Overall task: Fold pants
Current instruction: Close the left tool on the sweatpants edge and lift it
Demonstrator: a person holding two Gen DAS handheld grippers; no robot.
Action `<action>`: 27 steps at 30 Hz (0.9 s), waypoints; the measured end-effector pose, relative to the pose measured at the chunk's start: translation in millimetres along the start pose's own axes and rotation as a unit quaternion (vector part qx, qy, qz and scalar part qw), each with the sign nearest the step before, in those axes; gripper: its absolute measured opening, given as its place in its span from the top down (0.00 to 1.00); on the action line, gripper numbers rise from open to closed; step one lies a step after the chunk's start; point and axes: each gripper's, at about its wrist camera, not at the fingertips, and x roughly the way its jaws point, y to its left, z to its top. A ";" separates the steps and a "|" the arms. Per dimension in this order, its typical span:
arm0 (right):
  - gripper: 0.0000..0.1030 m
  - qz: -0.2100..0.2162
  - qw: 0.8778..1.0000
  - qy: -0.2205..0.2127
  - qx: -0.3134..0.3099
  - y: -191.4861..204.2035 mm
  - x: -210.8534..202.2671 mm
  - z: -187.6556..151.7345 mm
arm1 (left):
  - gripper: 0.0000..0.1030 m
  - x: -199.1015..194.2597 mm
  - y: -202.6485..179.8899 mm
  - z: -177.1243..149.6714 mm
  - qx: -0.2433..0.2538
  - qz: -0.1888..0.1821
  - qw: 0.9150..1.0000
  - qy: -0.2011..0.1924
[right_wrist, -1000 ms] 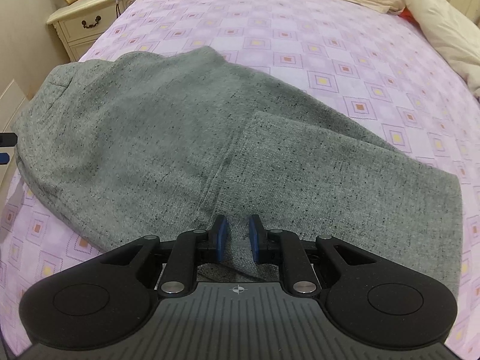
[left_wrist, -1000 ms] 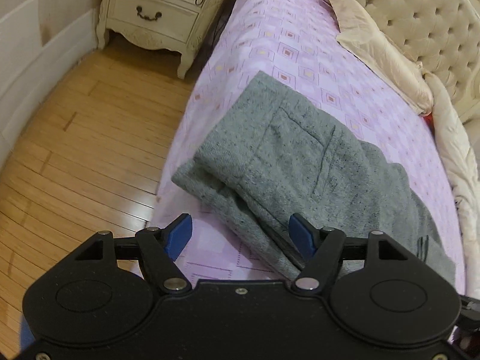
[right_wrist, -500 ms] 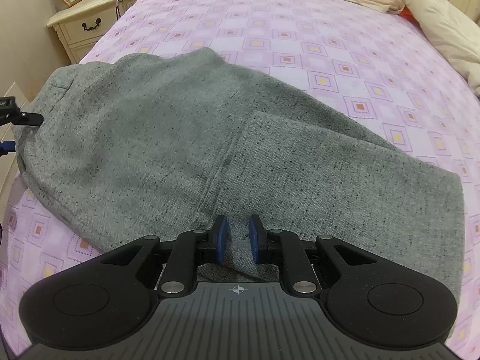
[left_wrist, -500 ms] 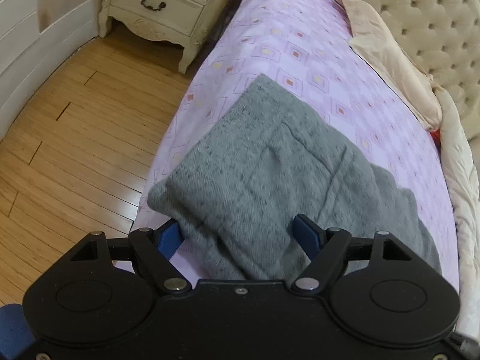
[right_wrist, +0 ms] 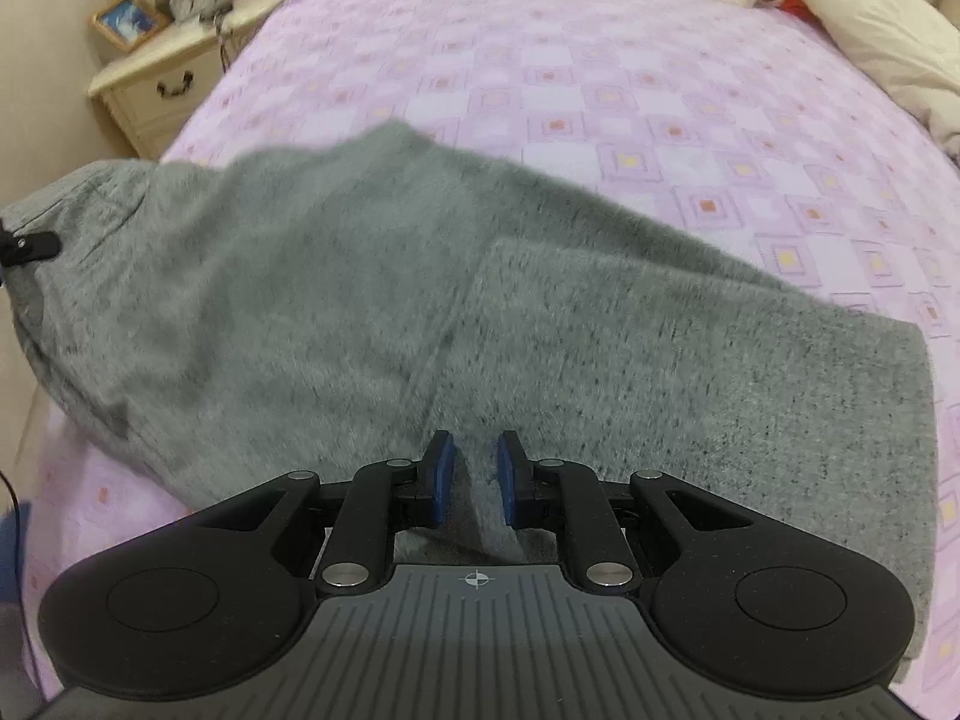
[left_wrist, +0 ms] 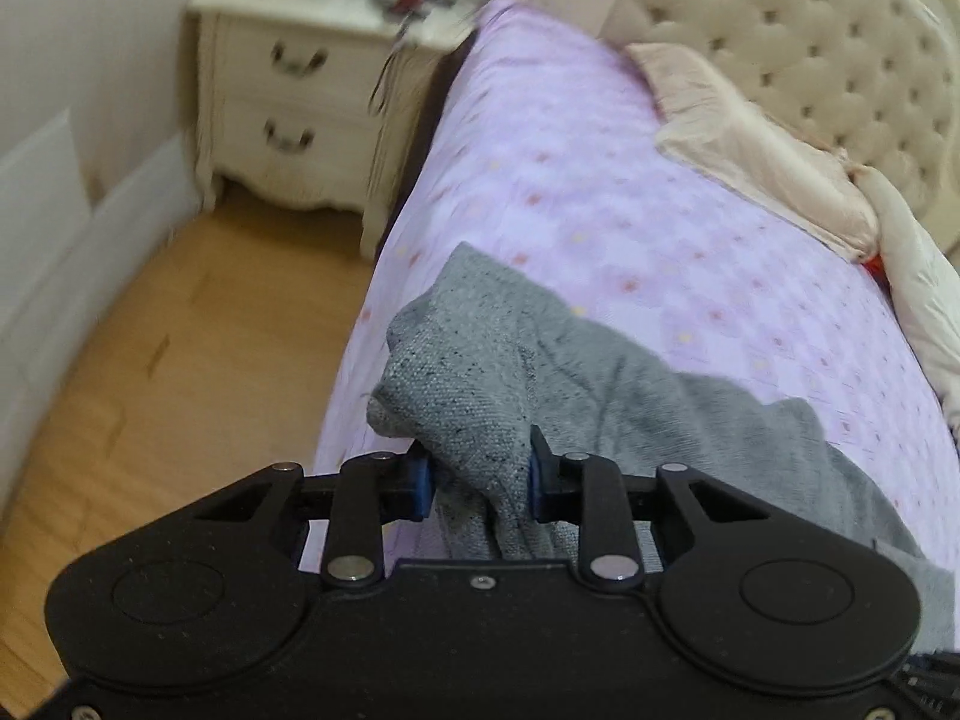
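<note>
Grey speckled pants [left_wrist: 630, 396] lie across the purple checked bed [left_wrist: 600, 192], near its left edge. My left gripper [left_wrist: 478, 480] has a bunched corner of the pants between its blue pads and holds it raised off the bed. Its jaws are closing on the cloth. In the right wrist view the pants [right_wrist: 360, 276] spread wide, folded over once. My right gripper [right_wrist: 475, 474] is shut on a pinched ridge of the cloth at the near edge. A black part of the left gripper [right_wrist: 30, 246] shows at the pants' far left end.
A cream nightstand [left_wrist: 288, 114] with a photo frame [right_wrist: 126, 21] and small items stands beside the bed. Wooden floor [left_wrist: 180, 360] runs along the bed's left side. A pillow [left_wrist: 762, 162], a cream duvet [right_wrist: 870, 18] and a tufted headboard [left_wrist: 810, 30] fill the far end.
My left gripper slid over the pants' end with wide jaws, then closed on it and lifted it, bunching the cloth. The right gripper kept its pinch and hardly moved.
</note>
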 end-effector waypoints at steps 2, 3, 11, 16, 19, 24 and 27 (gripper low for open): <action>0.84 0.000 1.000 -0.015 0.003 3.2 1.7 1.7 | 0.66 -14.0 -12.8 1.9 0.026 0.001 0.999 -0.018; 0.84 0.002 1.000 -0.019 0.008 3.5 4.5 4.7 | 0.66 -22.1 -20.5 2.5 0.043 0.002 0.999 -0.029; 0.85 0.024 0.994 -0.056 0.096 -16.2 45.2 48.2 | 0.66 -54.2 -56.7 2.2 0.123 -0.003 0.990 -0.075; 0.91 0.024 0.995 -0.059 0.073 -16.5 64.9 62.0 | 0.66 -48.9 -63.3 4.2 0.142 -0.001 0.987 -0.077; 0.91 0.020 0.997 -0.059 0.053 -10.1 48.1 60.3 | 0.66 -47.4 -63.2 5.4 0.143 -0.001 0.987 -0.074; 0.90 0.057 0.998 -0.009 0.002 14.3 15.3 25.4 | 0.66 -49.4 -64.6 7.3 0.144 -0.008 0.987 -0.072; 0.90 0.057 0.995 0.078 -0.033 35.3 19.7 -3.5 | 0.66 -51.1 -66.6 6.6 0.146 -0.013 0.986 -0.073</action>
